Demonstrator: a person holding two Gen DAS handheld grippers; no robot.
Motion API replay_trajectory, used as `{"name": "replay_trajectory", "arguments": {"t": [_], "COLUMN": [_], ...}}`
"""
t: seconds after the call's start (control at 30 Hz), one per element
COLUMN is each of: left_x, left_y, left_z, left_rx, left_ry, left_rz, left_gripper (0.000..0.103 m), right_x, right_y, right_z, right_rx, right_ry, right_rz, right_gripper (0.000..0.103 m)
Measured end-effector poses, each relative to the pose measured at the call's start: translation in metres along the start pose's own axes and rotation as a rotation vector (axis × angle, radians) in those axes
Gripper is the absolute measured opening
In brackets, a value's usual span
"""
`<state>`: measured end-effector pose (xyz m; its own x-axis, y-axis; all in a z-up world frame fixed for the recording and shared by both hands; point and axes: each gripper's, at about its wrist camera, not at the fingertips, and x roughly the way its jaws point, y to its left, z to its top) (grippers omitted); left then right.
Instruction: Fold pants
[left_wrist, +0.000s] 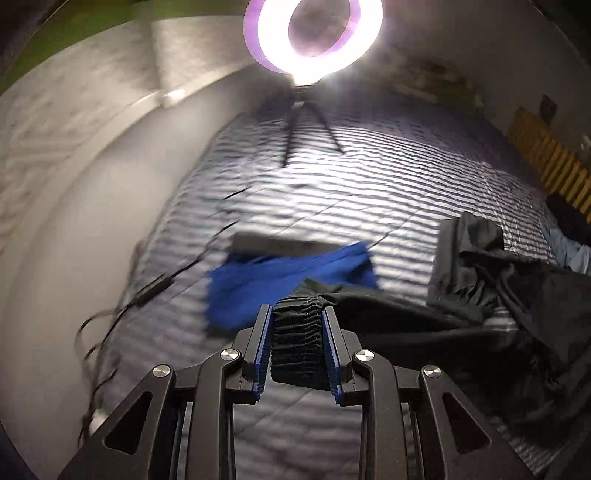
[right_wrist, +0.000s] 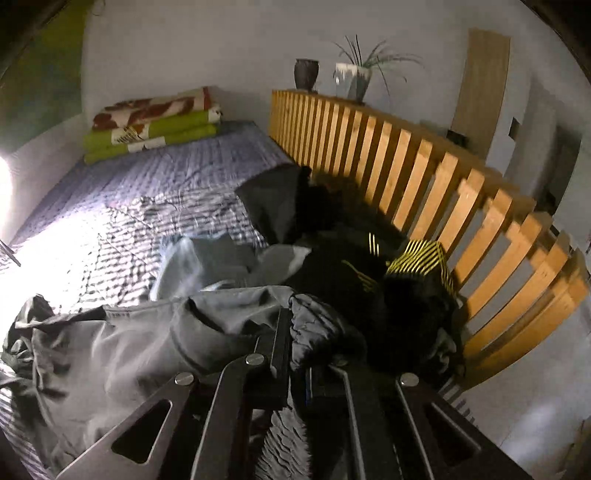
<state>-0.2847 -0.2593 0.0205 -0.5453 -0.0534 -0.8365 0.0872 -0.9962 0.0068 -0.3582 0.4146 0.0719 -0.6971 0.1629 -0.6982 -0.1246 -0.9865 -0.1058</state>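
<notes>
Dark grey pants (left_wrist: 461, 314) hang stretched over the striped bed. My left gripper (left_wrist: 297, 314) is shut on their gathered elastic waistband (left_wrist: 295, 343), which fills the gap between the blue pads (left_wrist: 263, 347). From there the cloth runs right into a crumpled bunch. In the right wrist view the same pants (right_wrist: 129, 332) spread left and down from my right gripper (right_wrist: 301, 332), which is shut on a bunched fold of the waistband (right_wrist: 314, 325); its right finger is mostly hidden by cloth.
A blue garment (left_wrist: 280, 280) and a flat grey folded item (left_wrist: 277, 242) lie ahead of the left gripper. A ring light (left_wrist: 314, 33) on a tripod stands on the bed, with cables (left_wrist: 147, 291) at the left. Dark clothes (right_wrist: 369, 258) pile against a wooden slatted headboard (right_wrist: 443, 192). Folded blankets (right_wrist: 155, 125) sit far back.
</notes>
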Motion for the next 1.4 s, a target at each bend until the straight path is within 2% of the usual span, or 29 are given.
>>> {"name": "replay_trajectory", "arguments": {"t": [0.13,0.2,0.3,0.33,0.4,0.43,0.5,0.57,0.67,0.7,0.77,0.93,1.03,1.17,1.27,1.33,1.37,1.4], "left_x": [-0.031,-0.033,-0.029,-0.029,-0.03,-0.031,-0.034,-0.039,-0.04,-0.042,-0.05,-0.069,-0.075,-0.073,-0.058,-0.042,-0.033,-0.024], "left_y": [0.052,0.072,0.09,0.091,0.089,0.085,0.069,0.041,0.002,-0.009,-0.031,-0.074,-0.093,-0.109,-0.119,-0.132,-0.14,-0.146], "left_z": [-0.025,-0.033,-0.039,-0.04,-0.041,-0.041,-0.043,-0.049,-0.06,-0.065,-0.075,-0.1,-0.11,-0.113,-0.102,-0.093,-0.089,-0.084], "left_rx": [-0.087,-0.124,-0.157,-0.151,-0.14,-0.138,-0.093,-0.01,0.051,0.067,0.105,0.18,0.226,0.231,0.22,0.239,0.25,0.252], "left_ry": [0.013,0.036,0.073,0.064,0.06,0.053,0.038,0.019,0.014,0.012,0.0,-0.017,-0.013,0.017,0.045,0.062,0.064,0.071], "left_rz": [0.042,0.091,0.115,0.15,0.147,0.135,0.113,0.105,0.036,0.011,-0.04,-0.126,-0.134,-0.145,-0.166,-0.176,-0.169,-0.168], "left_gripper": [0.028,0.029,0.032,0.035,0.047,0.052,0.052,0.052,0.052,0.052,0.052,0.052,0.052,0.052,0.052,0.052,0.052,0.052], "right_x": [0.015,0.02,0.019,0.013,0.0,-0.008,-0.028,-0.052,-0.086,-0.098,-0.11,-0.127,-0.118,-0.087,-0.064,-0.051,-0.048,-0.05], "right_y": [0.003,0.008,0.008,0.005,-0.003,-0.008,-0.017,-0.03,-0.053,-0.064,-0.069,-0.039,-0.012,-0.006,-0.002,0.002,0.004,0.003], "right_z": [-0.008,-0.012,-0.015,-0.015,-0.017,-0.02,-0.028,-0.039,-0.058,-0.07,-0.089,-0.15,-0.19,-0.223,-0.232,-0.232,-0.231,-0.228], "right_rx": [-0.004,-0.04,-0.049,-0.035,-0.005,0.001,-0.005,-0.011,0.025,0.06,0.068,-0.058,-0.151,-0.15,-0.171,-0.176,-0.176,-0.174], "right_ry": [0.016,0.037,0.05,0.046,0.033,0.028,0.012,-0.018,-0.048,-0.051,-0.005,0.081,0.127,0.192,0.182,0.227,0.252,0.259], "right_rz": [-0.009,0.004,0.035,0.05,0.08,0.095,0.101,0.108,0.125,0.162,0.235,0.369,0.343,0.262,0.196,0.235,0.26,0.282], "right_gripper": [0.005,0.005,0.01,0.013,0.022,0.024,0.037,0.042,0.043,0.043,0.043,0.043,0.044,0.045,0.044,0.015,0.005,0.005]}}
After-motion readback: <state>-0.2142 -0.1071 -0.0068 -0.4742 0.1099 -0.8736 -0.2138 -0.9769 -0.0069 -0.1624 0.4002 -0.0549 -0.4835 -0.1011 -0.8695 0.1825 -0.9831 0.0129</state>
